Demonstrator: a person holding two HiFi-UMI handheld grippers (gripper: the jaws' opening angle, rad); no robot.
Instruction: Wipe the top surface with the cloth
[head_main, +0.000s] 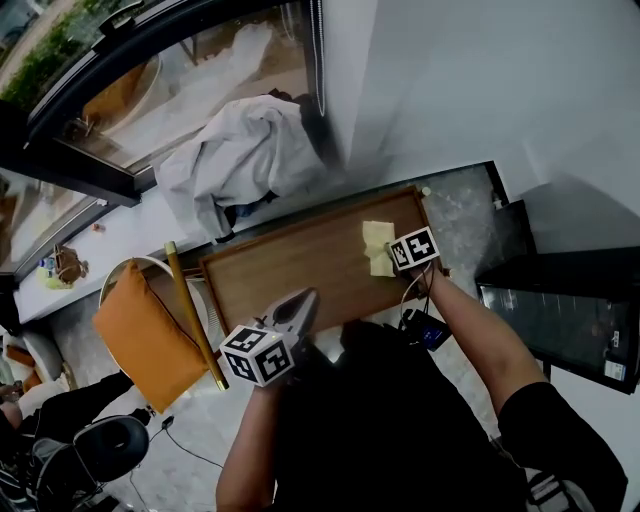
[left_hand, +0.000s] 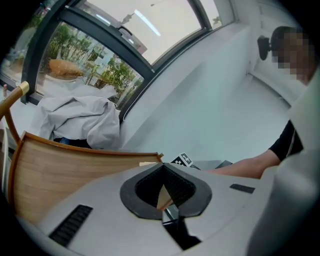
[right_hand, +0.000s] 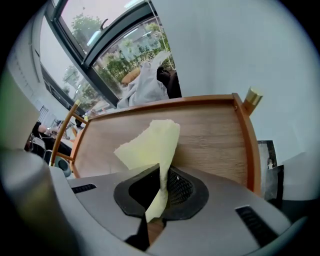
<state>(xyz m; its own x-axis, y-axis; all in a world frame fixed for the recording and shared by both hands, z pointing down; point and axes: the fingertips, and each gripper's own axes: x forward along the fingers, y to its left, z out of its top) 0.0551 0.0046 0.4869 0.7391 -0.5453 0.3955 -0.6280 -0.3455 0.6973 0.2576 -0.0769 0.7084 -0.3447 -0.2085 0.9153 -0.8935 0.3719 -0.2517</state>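
Yellow cloth pinched over a wooden tabletop

The right gripper (right_hand: 162, 176) is clamped on a thin, soft yellow cloth (right_hand: 150, 142) with a ragged edge. Its free end fans away from the jaws over the smooth, grained tabletop (right_hand: 210, 135), near the right end. Seen from the head, the cloth's long side runs across the table's width. The left gripper (left_hand: 164, 172) hangs at the near rim, jaws together and empty. A rumpled white sheet (head_main: 240, 150) lies beyond the far rim, and an orange cushion (head_main: 145, 335) sits left.
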